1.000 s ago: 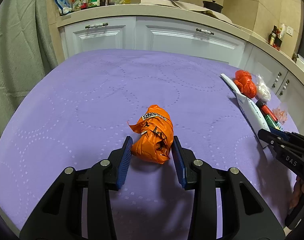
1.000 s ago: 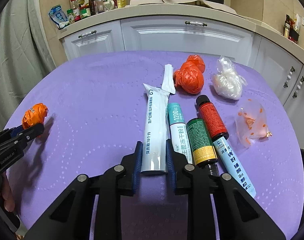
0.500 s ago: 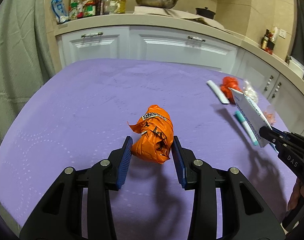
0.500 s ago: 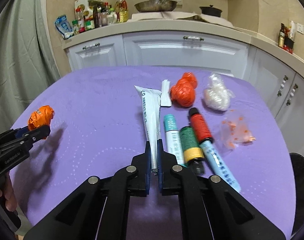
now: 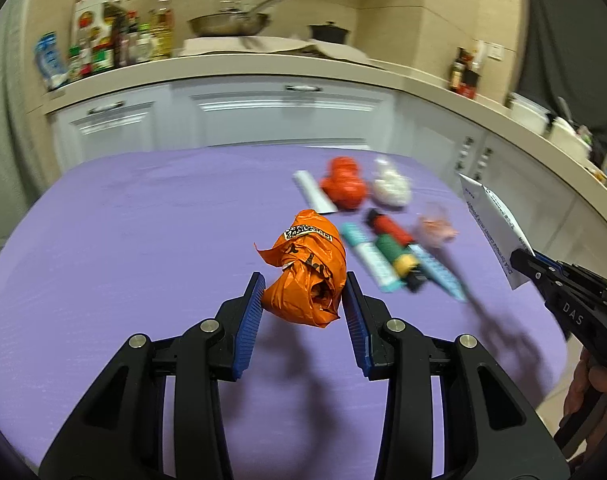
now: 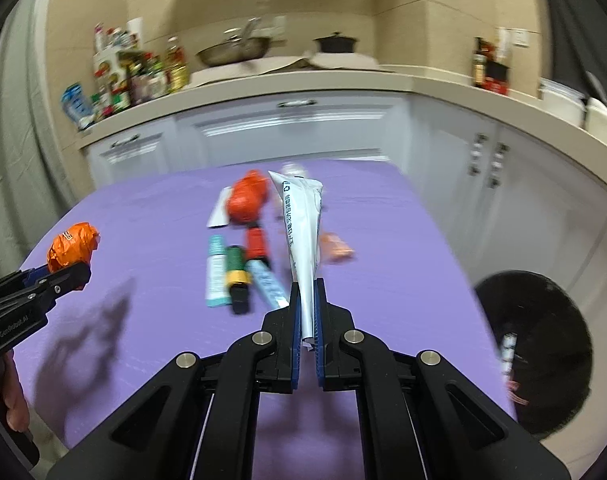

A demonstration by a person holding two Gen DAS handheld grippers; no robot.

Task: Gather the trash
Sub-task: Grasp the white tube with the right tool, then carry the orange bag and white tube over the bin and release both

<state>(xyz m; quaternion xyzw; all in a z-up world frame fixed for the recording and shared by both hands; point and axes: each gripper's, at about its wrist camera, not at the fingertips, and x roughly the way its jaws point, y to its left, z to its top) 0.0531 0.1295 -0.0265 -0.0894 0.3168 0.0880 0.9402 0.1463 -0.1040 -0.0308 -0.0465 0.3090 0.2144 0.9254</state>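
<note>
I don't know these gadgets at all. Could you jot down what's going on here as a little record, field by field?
Place: kitchen, table under a purple cloth
Left tongs: shut on a crumpled orange wrapper, held above the cloth
Right tongs: shut on a flat white packet, lifted
On the cloth: tubes and a bottle, orange bag, white bag
Bin: black bin beside the table, right

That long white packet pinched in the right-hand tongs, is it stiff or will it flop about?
The white packet probably has some stiffness: gripped only at its bottom end by the right gripper, it stands up without drooping. It looks flat and thin, so likely light. Its glossy skin may be slippery, so it could slide out.
</note>
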